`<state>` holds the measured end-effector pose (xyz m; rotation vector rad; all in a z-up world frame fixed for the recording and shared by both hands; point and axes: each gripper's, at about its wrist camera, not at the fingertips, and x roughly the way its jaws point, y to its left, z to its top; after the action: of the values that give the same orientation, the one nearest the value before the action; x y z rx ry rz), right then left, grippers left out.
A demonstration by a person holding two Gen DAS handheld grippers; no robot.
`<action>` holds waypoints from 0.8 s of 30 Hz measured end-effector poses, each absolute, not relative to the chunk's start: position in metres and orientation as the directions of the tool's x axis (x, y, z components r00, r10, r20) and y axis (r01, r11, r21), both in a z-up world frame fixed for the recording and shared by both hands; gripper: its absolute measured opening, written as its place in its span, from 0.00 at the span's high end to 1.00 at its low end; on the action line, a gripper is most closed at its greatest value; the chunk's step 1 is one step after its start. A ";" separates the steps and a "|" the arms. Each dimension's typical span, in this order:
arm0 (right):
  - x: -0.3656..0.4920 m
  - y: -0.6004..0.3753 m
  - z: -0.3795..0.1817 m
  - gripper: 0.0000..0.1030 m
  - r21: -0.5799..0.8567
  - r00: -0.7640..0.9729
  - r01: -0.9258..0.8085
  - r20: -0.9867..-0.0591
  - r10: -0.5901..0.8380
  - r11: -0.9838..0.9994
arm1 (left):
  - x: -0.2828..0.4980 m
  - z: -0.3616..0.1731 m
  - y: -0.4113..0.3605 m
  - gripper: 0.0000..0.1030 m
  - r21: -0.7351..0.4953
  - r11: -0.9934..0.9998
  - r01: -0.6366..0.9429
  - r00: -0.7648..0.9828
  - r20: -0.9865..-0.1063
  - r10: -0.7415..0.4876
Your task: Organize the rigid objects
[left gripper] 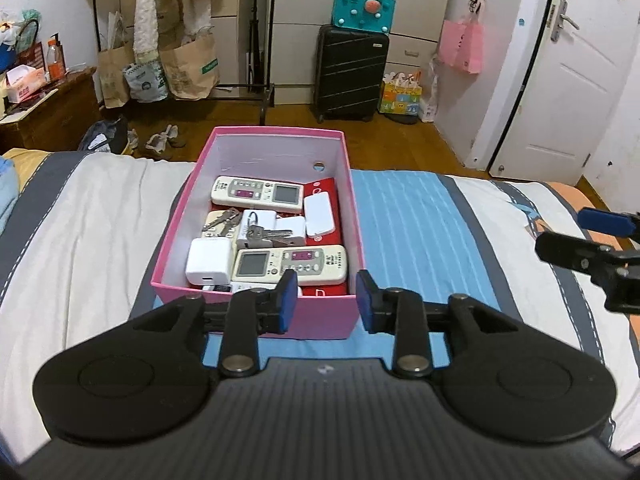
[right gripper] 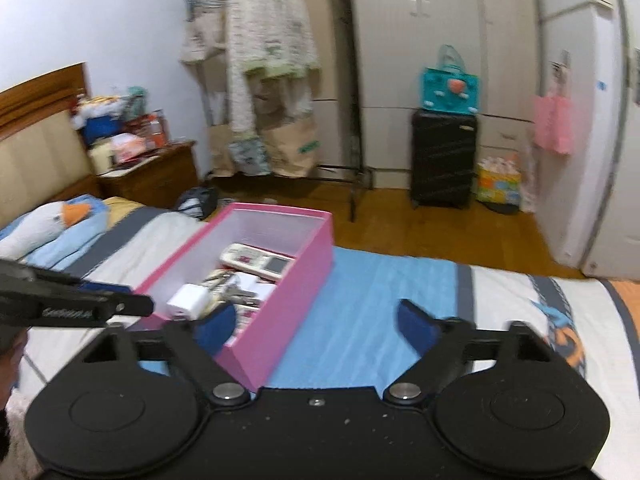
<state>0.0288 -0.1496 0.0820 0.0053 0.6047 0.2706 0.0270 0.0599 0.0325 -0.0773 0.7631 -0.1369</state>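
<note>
On a striped cotton bed [left gripper: 100, 216] in a cluttered bedroom, a pink cardboard box [left gripper: 256, 312] holds cream remotes [left gripper: 290, 265], a white charger [left gripper: 208, 261] and keys. The left gripper [left gripper: 327, 301] hovers narrowly parted and empty; the right gripper [right gripper: 316, 326] gapes wide, empty.

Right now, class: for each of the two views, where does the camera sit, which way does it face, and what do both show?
Left wrist: rides the left tool, looks over the pink box on the bed toward the suitcase; right tool at the edge.
Right wrist: rides the right tool, open, box at left; left tool enters.
Shared: box, remotes, suitcase.
</note>
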 end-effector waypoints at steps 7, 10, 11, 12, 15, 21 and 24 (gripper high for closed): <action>0.022 -0.156 0.081 0.04 0.045 0.811 -0.163 -0.563 0.160 0.986 | 0.029 0.029 0.061 0.57 -0.107 0.993 0.055 0.708 -0.697 -0.114; 0.023 -0.158 0.080 0.04 0.058 0.801 -0.181 -0.571 0.181 0.982 | 0.029 0.027 0.063 0.53 -0.103 0.994 0.041 0.701 -0.705 -0.102; 0.022 -0.158 0.080 0.04 0.063 0.798 -0.178 -0.575 0.181 0.982 | 0.029 0.027 0.063 0.46 -0.102 0.994 0.036 0.702 -0.705 -0.098; 0.023 -0.158 0.079 0.04 0.067 0.794 -0.172 -0.581 0.178 0.983 | 0.029 0.027 0.063 0.41 -0.098 0.995 0.033 0.706 -0.702 -0.093; 0.023 -0.160 0.077 0.04 0.071 0.784 -0.155 -0.598 0.167 0.985 | 0.027 0.028 0.061 0.34 -0.083 0.996 0.034 0.714 -0.695 -0.082; 0.023 -0.158 0.072 0.04 0.054 0.770 -0.131 -0.624 0.136 0.990 | 0.025 0.030 0.058 0.21 -0.076 0.996 0.043 0.719 -0.690 -0.083; 0.021 -0.156 0.071 0.04 0.037 0.770 -0.130 -0.626 0.124 0.991 | 0.024 0.030 0.058 0.14 -0.073 0.997 0.039 0.726 -0.683 -0.078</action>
<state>0.0213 -0.1560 0.0715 -0.0088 0.6782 0.1380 0.0243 0.0578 0.0302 -0.0542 0.7554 -0.0650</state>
